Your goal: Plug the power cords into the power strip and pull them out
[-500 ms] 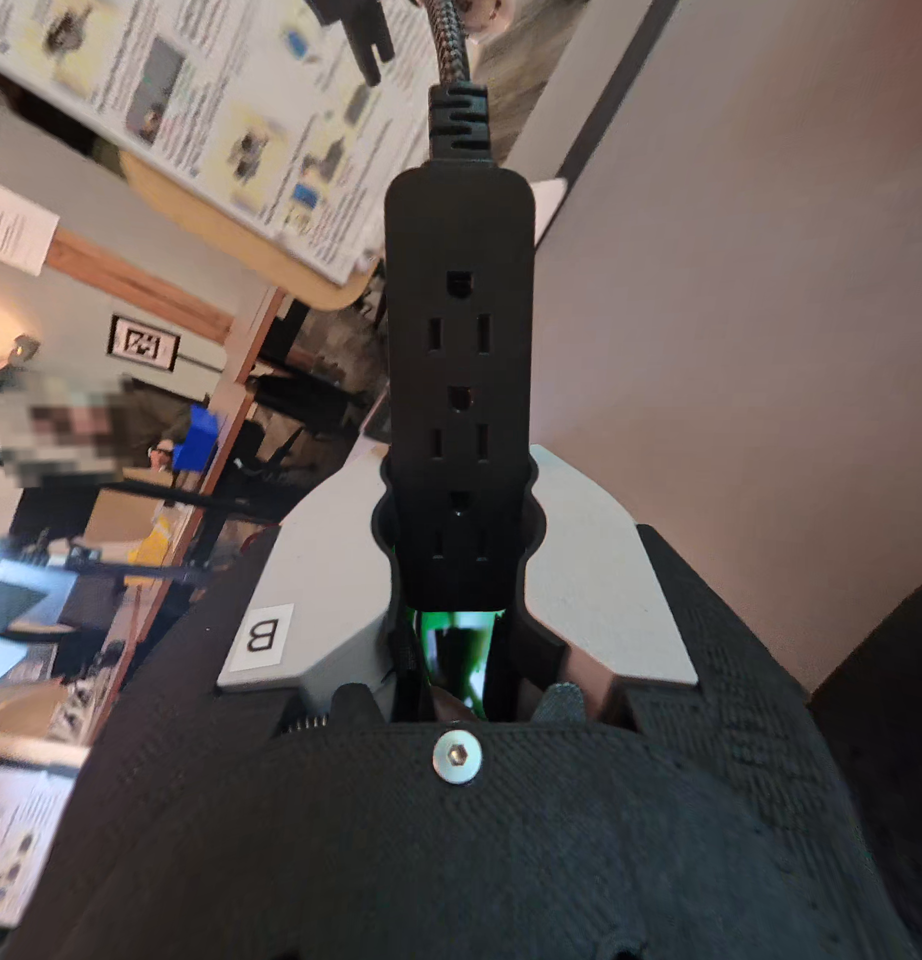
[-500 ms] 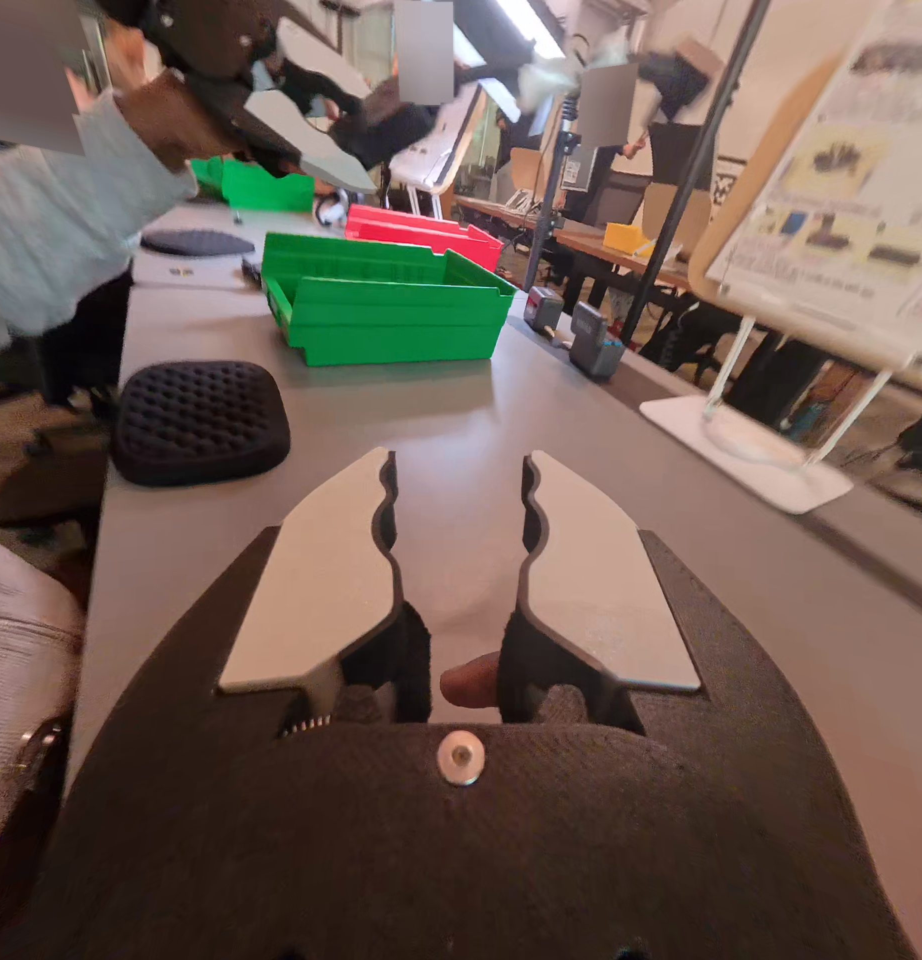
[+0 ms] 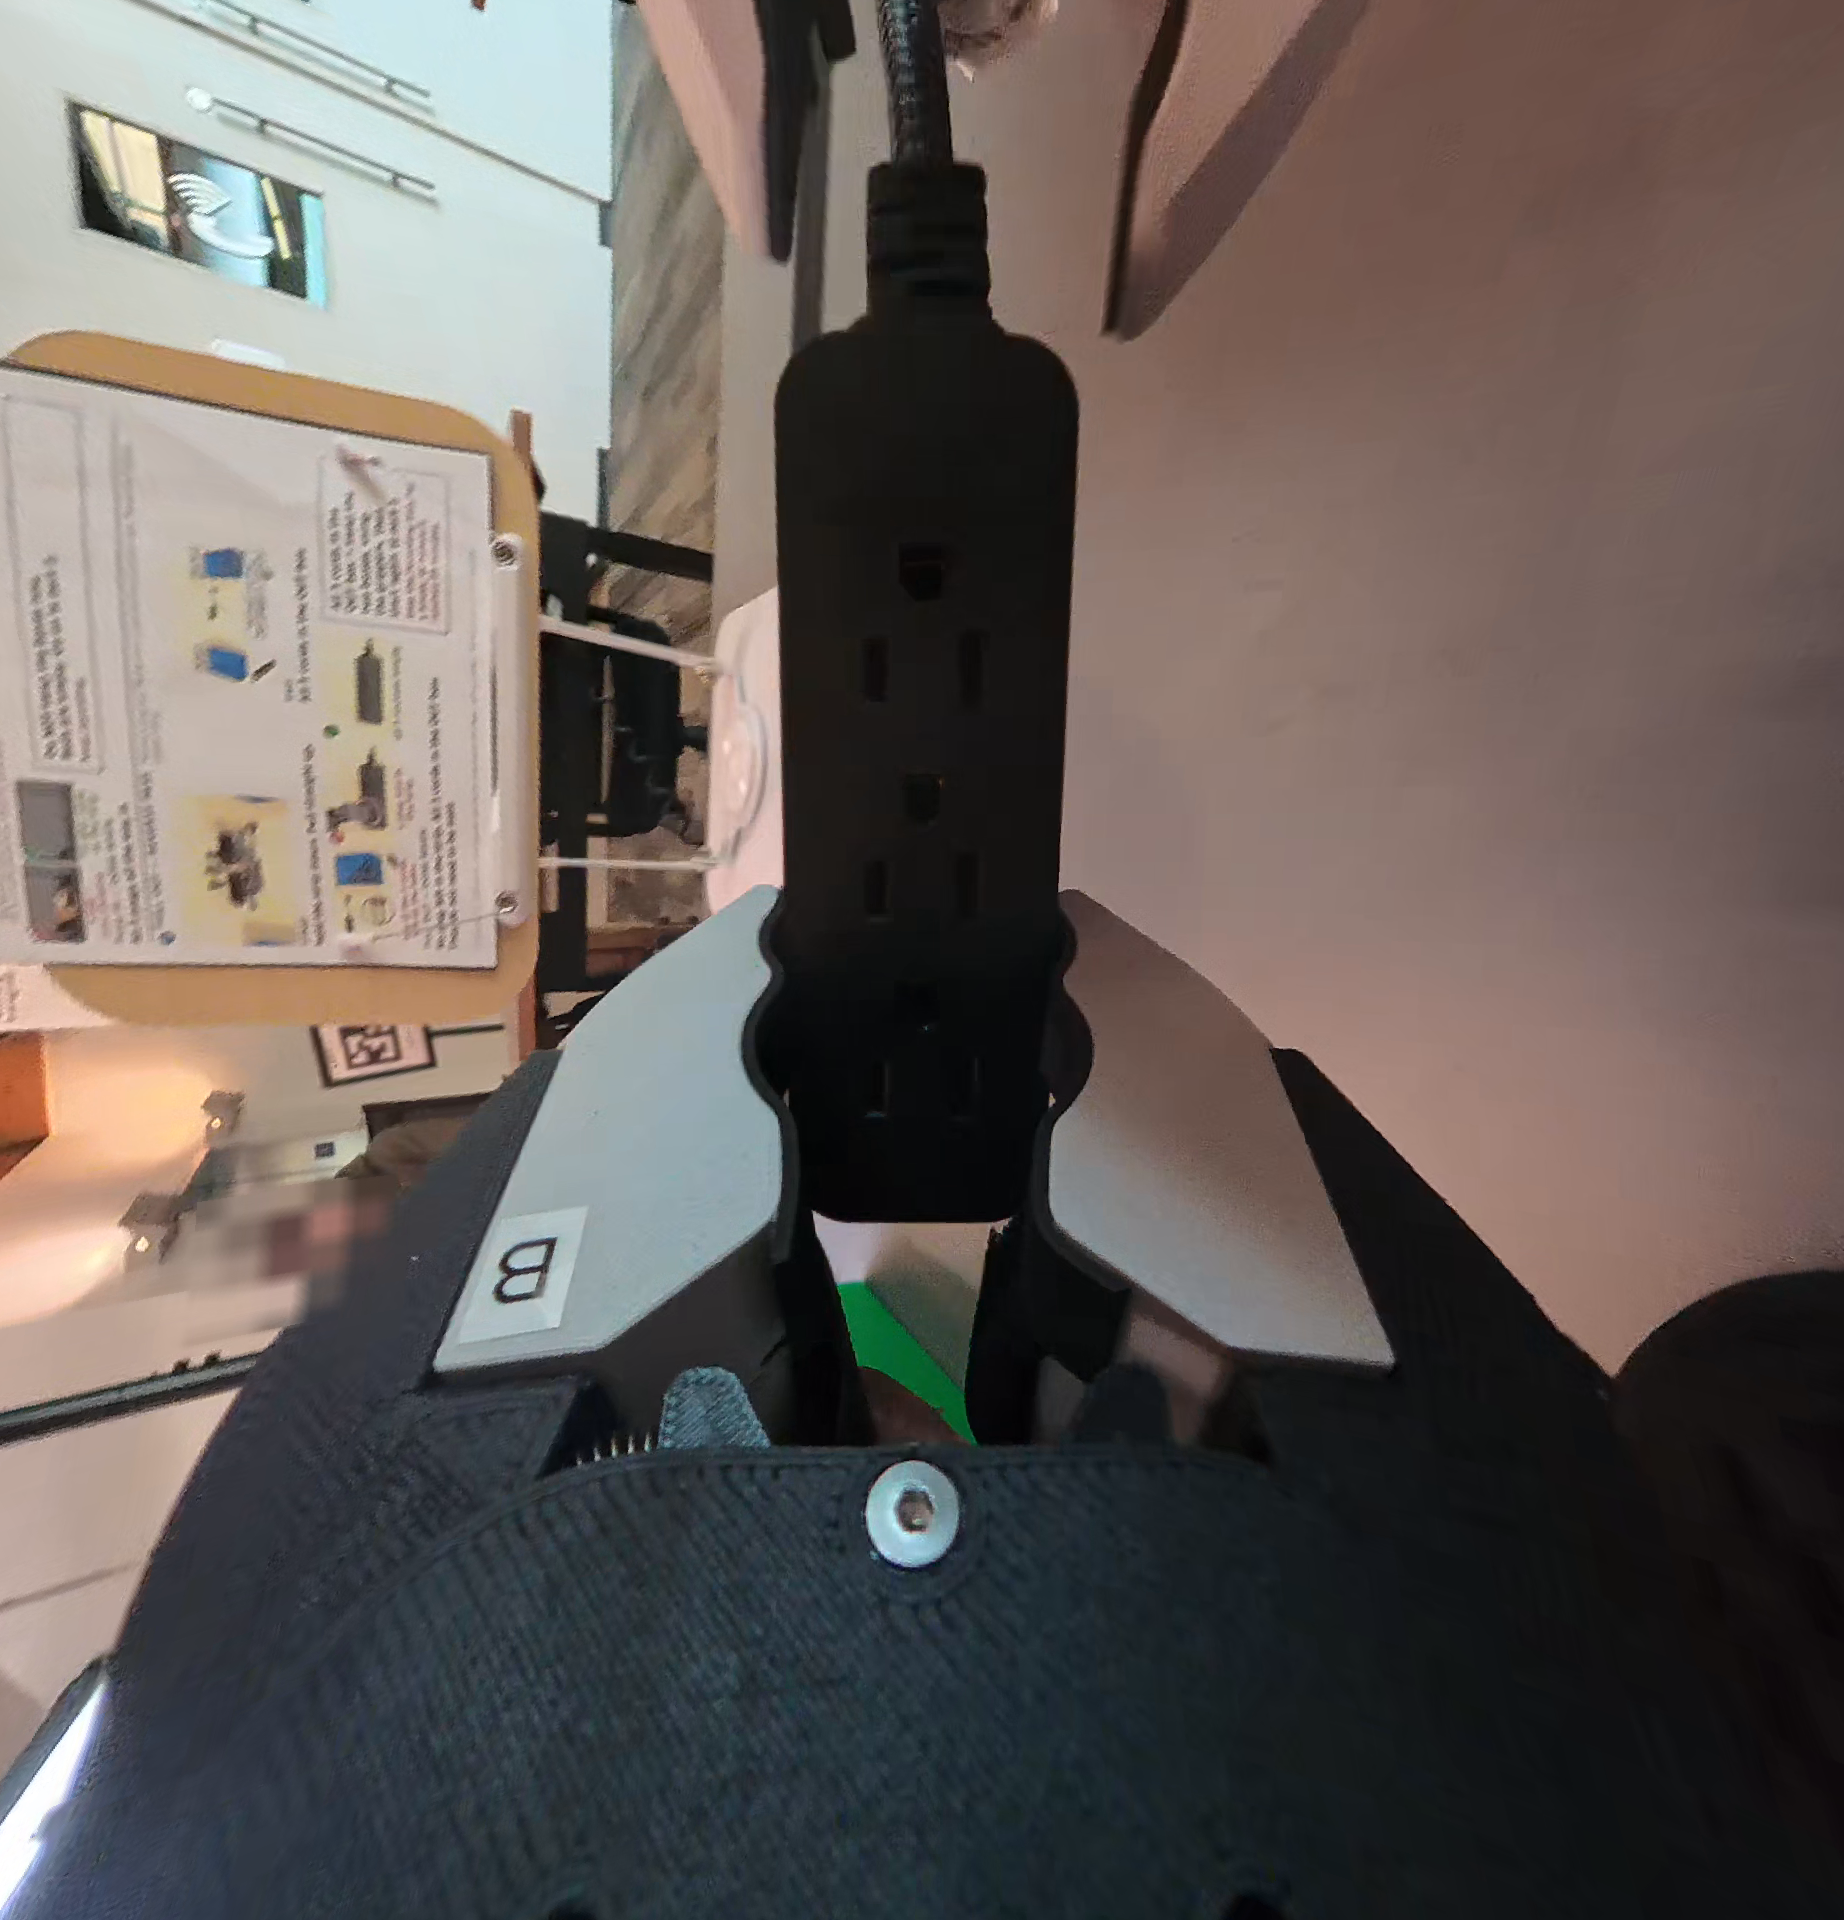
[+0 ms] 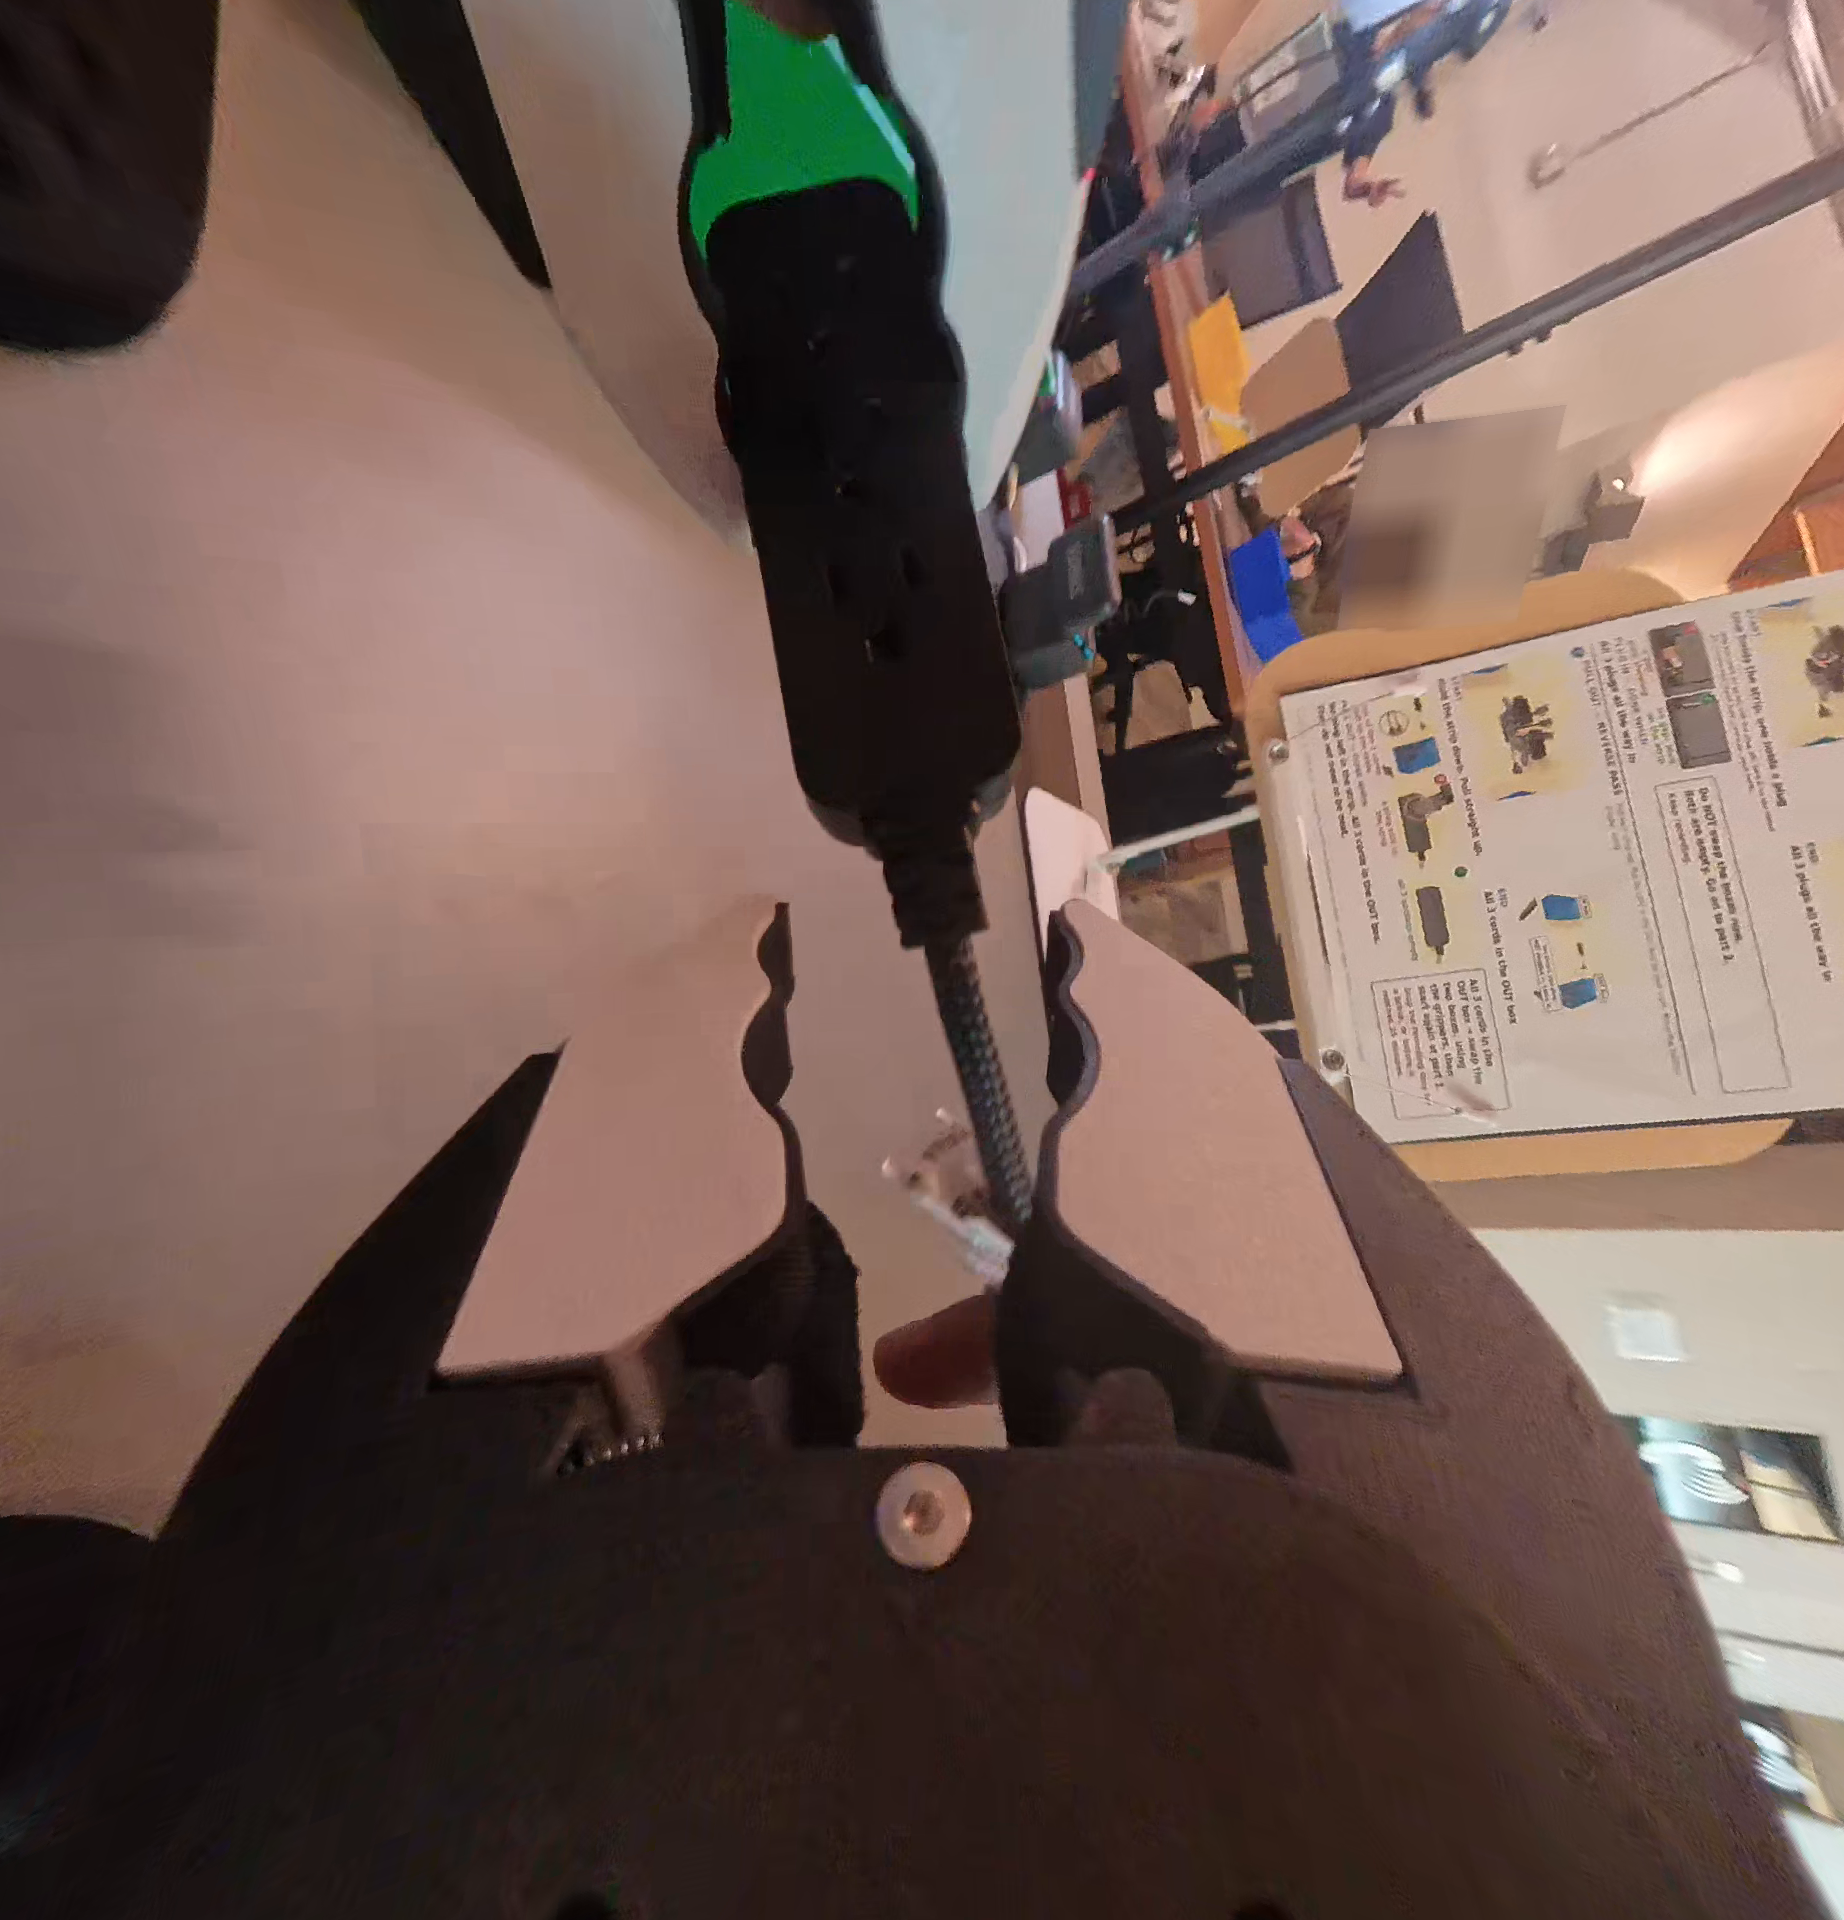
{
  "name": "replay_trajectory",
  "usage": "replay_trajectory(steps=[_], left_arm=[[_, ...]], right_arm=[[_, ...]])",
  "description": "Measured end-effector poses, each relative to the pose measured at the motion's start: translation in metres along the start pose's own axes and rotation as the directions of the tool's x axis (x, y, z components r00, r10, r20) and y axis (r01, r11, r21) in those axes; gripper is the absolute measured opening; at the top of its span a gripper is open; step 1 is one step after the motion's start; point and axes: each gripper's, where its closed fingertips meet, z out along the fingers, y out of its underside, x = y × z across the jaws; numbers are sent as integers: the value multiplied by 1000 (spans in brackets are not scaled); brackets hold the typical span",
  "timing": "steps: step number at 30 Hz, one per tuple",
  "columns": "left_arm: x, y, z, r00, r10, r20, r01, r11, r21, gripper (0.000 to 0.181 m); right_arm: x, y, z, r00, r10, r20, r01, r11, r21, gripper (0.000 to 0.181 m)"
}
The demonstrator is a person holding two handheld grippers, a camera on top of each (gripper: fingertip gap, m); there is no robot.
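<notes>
Gripping the power strip (image 3: 923, 727) in our left gripper (image 3: 923, 1039), right gripper (image 4: 913, 1039) wide around its cord (image 4: 985, 1081); all sockets empty, plugging remains.

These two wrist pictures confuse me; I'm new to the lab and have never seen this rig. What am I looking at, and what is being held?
There is no robot arm here. A person holds a hand-operated claw in each hand, and each claw carries a camera looking forward along its two grey fingers.

The left wrist view shows the left claw shut on the near end of a black power strip. Its sockets are empty, and its braided cord leaves at the far end.

The right wrist view looks from the opposite end. The right claw is open, its fingers on either side of that cord without gripping it.

Behind lie a pale table and an instruction board on a stand.
</notes>
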Motion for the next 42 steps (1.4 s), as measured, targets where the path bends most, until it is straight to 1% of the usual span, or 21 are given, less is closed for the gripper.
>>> replay_trajectory(steps=[1,2,4,5,7,9,10,13,16,18,22,24,26,30,34,36,38,40,42], left_arm=[[4,-2,3,1000,3,-20,-3,1000,5,44],[8,-3,7,999,0,-47,1,1000,10,44],[18,-2,16,992,-36,-121,38,999,16,44],[25,-2,21,982,-57,-178,62,998,21,44],[41,-1,30,940,-116,-321,130,991,23,45],[57,-1,38,877,-162,-453,188,982,14,44],[63,0,41,851,-174,-495,204,979,8,44],[77,6,53,798,-211,-565,238,971,-27,45],[94,15,58,711,-268,-650,282,956,-86,45],[102,21,62,678,-291,-675,300,948,-107,45],[101,23,65,634,-357,-686,382,916,-123,48],[103,24,65,593,-401,-699,428,892,-148,52],[104,27,62,573,-411,-709,440,884,-157,54],[104,29,59,581,-410,-703,455,880,-137,54],[101,35,58,595,-415,-688,452,881,-141,57],[98,35,54,590,-417,-692,473,872,-123,60],[92,31,49,581,-425,-694,515,852,-91,60],[87,25,45,578,-414,-704,551,834,-38,59],[87,23,46,589,-398,-703,544,839,-20,55]], right_arm=[[-1,3,3,1000,-19,-9,18,1000,-19,40],[-3,7,5,999,-39,-11,39,999,-33,27],[-12,16,9,998,-49,43,51,998,-48,18],[-18,21,11,996,-19,91,24,998,-53,18],[-32,31,15,971,92,220,-77,994,-75,18],[-48,42,20,908,228,351,-194,972,-129,18],[-55,47,23,873,287,394,-243,957,-160,18],[-68,56,31,806,392,444,-329,919,-216,18],[-80,59,37,733,485,478,-403,875,-270,19],[-86,60,42,691,536,485,-444,844,-301,19],[-95,63,48,635,598,489,-494,801,-339,20],[-106,68,49,627,595,503,-463,803,-375,21],[-107,69,49,630,593,501,-460,805,-374,21],[-107,71,49,616,604,505,-475,797,-373,23],[-103,78,50,622,618,481,-493,786,-372,39],[-98,81,50,649,605,461,-497,796,-346,50],[-89,76,50,669,588,454,-519,807,-280,58],[-82,67,48,669,581,463,-550,806,-216,58],[-75,58,45,677,564,472,-566,809,-155,60]])
